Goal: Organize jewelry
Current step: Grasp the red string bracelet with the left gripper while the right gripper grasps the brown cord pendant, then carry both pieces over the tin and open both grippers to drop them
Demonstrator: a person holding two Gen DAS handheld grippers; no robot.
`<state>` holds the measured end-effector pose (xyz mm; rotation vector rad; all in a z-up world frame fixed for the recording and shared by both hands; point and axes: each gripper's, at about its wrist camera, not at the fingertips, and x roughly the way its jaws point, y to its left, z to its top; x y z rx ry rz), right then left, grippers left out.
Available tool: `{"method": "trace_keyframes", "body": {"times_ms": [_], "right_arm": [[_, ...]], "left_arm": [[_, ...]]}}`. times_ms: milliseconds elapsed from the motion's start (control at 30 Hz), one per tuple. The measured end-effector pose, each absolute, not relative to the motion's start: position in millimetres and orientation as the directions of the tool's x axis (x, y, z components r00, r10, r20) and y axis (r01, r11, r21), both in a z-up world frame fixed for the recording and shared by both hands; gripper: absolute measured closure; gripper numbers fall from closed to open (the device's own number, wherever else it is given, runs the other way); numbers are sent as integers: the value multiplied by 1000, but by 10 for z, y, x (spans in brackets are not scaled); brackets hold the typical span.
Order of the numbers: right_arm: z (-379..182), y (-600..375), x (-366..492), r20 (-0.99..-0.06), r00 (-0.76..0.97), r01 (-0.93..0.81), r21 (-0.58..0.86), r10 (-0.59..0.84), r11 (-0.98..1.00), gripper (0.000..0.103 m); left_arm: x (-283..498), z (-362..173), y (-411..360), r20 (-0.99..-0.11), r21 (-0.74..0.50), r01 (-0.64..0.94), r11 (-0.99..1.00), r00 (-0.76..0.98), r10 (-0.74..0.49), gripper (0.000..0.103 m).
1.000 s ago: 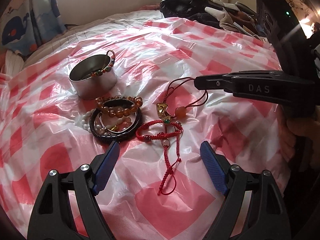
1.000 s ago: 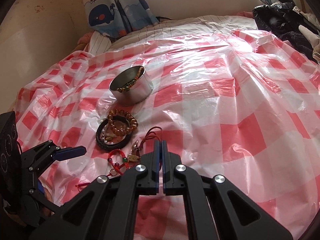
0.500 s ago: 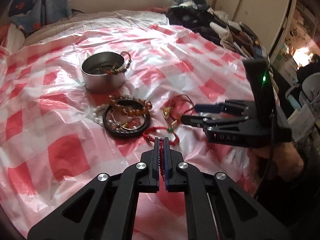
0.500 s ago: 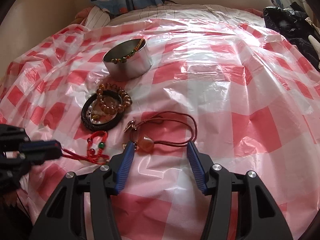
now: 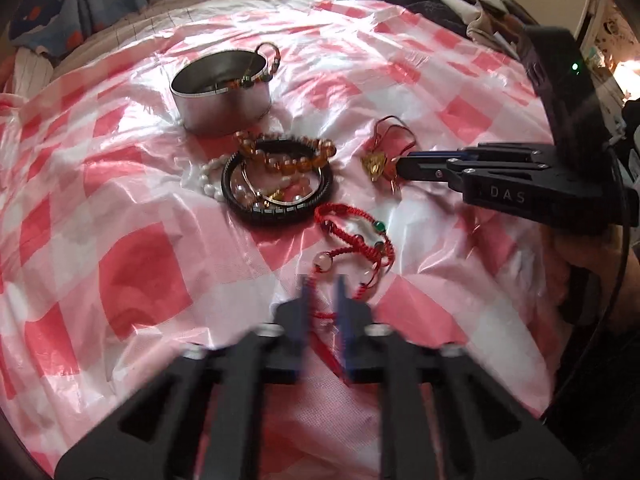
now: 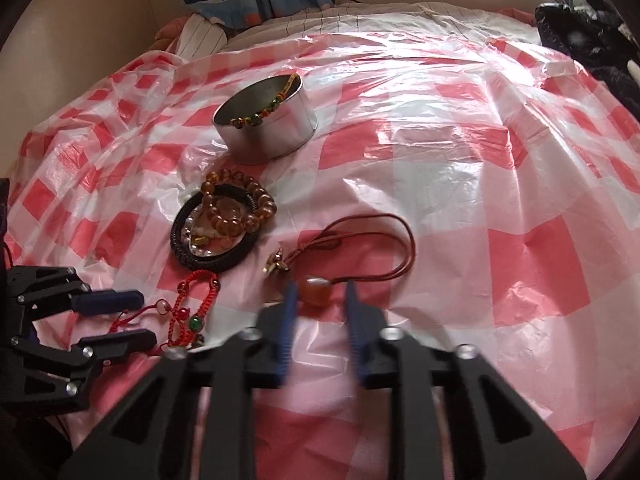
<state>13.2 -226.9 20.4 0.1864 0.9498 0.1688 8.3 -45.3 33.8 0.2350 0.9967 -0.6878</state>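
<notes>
Both jaws narrow: bracelet cord [image 5: 320,314] between left, pendant bead [image 6: 317,291] between just-closing right.

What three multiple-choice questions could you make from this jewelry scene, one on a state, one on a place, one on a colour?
1. The tin is: A) tipped over B) upright and open C) lidded.
2. The amber bracelet lies: A) in the tin B) on the black bangle C) under the tin.
3. The braided bracelet has cord that is: A) blue B) yellow C) red.
Answers: 1 B, its open mouth faces up; 2 B, its beads overlap the bangle's rim; 3 C, the knotted cord is red throughout.
</notes>
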Motion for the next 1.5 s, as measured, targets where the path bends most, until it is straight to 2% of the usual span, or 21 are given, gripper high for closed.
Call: {"method": "trace_keyframes", "body": {"times_ms": [67, 167, 233, 333, 367, 400, 433, 467, 567, 667, 700, 733, 767, 867, 1000, 1100, 1267, 1500], "right_arm": [[282, -2357, 83, -749, 603, -61, 302, 276, 951, 97], [367, -2481, 26, -672, 639, -76, 428, 374, 900, 98], [402, -2531, 6, -646, 654, -76, 463, 395, 883, 98], [413, -2570, 21, -648, 663, -44, 465, 374, 884, 97], [406, -2573, 34, -658, 663, -30, 453, 357, 891, 90], [402, -2550, 53, -676, 663, -10, 422, 322, 907, 55], [402, -2519, 82, -691, 667, 7, 380, 279, 925, 27], [411, -2483, 100, -694, 674, 3, 343, 251, 939, 26], [345, -2307, 266, -738, 653, -9, 220, 172, 975, 26], [92, -2123, 446, -821, 556, -48, 126, 131, 991, 28], [80, -2062, 437, -823, 555, -72, 101, 124, 992, 45], [94, -2036, 410, -817, 551, -104, 135, 170, 985, 74], [104, -2043, 388, -813, 546, -115, 167, 203, 979, 83], [188, -2090, 296, -781, 576, -122, 208, 240, 970, 83], [431, -2088, 190, -694, 652, -167, 263, 307, 950, 83], [610, -2009, 215, -655, 683, -199, 259, 323, 945, 83], [770, -1856, 398, -640, 683, -250, 247, 351, 936, 83], [910, -1760, 704, -600, 704, -305, 227, 380, 925, 83]], "left_arm": [[82, 454, -380, -787, -191, 628, 754, 362, -500, 99], [11, 769, -235, -638, -290, 669, 685, 398, -659, 99], [-1, 873, -140, -573, -333, 672, 662, 413, -708, 99], [47, 869, -56, -556, -361, 641, 677, 435, -708, 99], [60, 862, -71, -563, -356, 635, 685, 440, -700, 99], [65, 854, -93, -573, -346, 629, 696, 446, -688, 99], [71, 846, -120, -583, -336, 626, 704, 449, -677, 99], [78, 837, -143, -590, -333, 623, 707, 447, -672, 99], [101, 794, -164, -622, -298, 607, 737, 462, -632, 99], [130, 732, -168, -650, -273, 580, 767, 477, -592, 99], [138, 718, -176, -658, -261, 574, 776, 482, -578, 99], [144, 710, -175, -661, -257, 570, 780, 485, -572, 99], [149, 711, -178, -663, -253, 566, 784, 489, -567, 99], [145, 739, -196, -649, -251, 562, 788, 507, -568, 99], [196, 793, -203, -626, -274, 539, 797, 529, -573, 99], [263, 891, -193, -599, -290, 508, 811, 565, -568, 99], [398, 1074, -212, -564, -290, 463, 838, 625, -540, 99], [811, 1175, -295, -566, -268, 406, 874, 668, -484, 99]]}}
